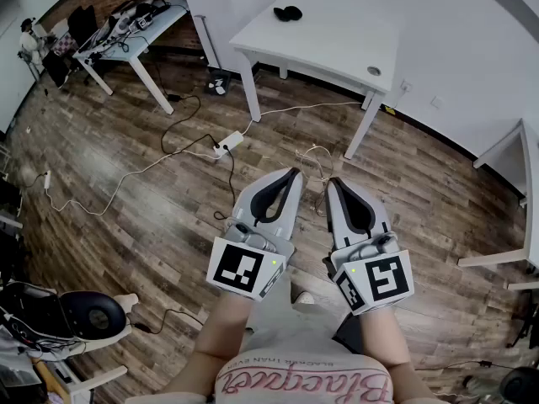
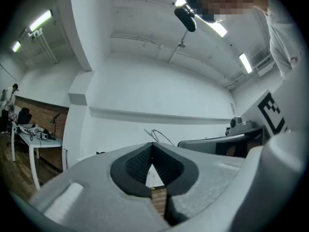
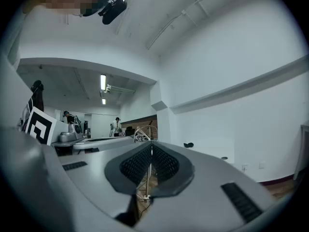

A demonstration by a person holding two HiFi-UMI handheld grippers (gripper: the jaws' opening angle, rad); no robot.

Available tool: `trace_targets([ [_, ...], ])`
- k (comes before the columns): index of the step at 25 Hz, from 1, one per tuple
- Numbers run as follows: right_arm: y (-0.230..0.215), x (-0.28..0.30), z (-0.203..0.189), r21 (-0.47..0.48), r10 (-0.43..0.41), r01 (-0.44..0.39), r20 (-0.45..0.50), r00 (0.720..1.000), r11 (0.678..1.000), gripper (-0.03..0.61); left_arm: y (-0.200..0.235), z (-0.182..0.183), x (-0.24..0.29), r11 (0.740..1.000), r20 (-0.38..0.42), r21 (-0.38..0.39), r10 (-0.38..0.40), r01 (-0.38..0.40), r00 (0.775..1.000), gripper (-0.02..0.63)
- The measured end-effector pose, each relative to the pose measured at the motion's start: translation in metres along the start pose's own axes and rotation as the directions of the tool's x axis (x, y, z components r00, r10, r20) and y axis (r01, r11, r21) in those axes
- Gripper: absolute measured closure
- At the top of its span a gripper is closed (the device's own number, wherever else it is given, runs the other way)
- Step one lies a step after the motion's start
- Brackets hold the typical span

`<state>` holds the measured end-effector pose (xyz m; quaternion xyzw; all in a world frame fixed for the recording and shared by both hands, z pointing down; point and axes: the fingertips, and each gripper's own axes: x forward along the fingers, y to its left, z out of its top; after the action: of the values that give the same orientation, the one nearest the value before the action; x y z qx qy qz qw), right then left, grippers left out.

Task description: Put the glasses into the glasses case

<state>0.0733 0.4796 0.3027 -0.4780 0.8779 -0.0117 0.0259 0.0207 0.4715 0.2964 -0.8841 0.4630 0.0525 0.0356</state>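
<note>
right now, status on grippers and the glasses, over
Left gripper shut, empty. Right gripper shut, empty. Small dark thing on white table ahead, too far to identify. Cables, power strip on floor between.

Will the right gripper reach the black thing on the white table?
Probably not from here: the right gripper, shut and empty, hangs over the floor, well short of the table and black thing. Nothing blocks the way.

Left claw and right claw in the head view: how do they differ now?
The left claw leans with its tip toward the right and the right claw toward the left, so the tips converge. The square pattern on the left claw's marker cube differs from the one on the right claw's cube. Shared: both are shut, hold nothing and hang above the wooden floor.
</note>
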Motion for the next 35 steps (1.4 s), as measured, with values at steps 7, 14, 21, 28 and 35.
trace_targets([
  [7, 0.000, -0.054, 0.006, 0.003, 0.020, -0.020, 0.004, 1.000, 1.000, 0.566, -0.054, 0.008, -0.021, 0.999, 0.000, 0.025, 0.022, -0.022, 1.000, 0.611],
  [14, -0.001, -0.064, 0.004, 0.023, 0.057, -0.057, -0.003, 0.998, 0.998, 0.566, -0.059, 0.008, -0.023, 0.998, -0.003, 0.019, 0.052, -0.052, 0.999, 0.610],
  [21, -0.020, -0.040, 0.005, 0.006, 0.050, -0.050, -0.006, 0.999, 0.999, 0.566, -0.037, 0.001, 0.000, 0.998, -0.004, -0.016, 0.053, -0.053, 0.999, 0.610],
  [28, -0.040, 0.016, 0.005, -0.005, 0.065, -0.065, -0.007, 0.998, 0.998, 0.566, 0.005, 0.002, 0.043, 0.999, 0.015, -0.001, 0.038, -0.038, 0.999, 0.610],
  [35, -0.057, 0.093, 0.015, -0.008, 0.047, -0.047, 0.005, 0.999, 0.999, 0.566, 0.069, 0.002, 0.089, 1.000, 0.010, 0.004, 0.029, -0.029, 1.000, 0.610],
])
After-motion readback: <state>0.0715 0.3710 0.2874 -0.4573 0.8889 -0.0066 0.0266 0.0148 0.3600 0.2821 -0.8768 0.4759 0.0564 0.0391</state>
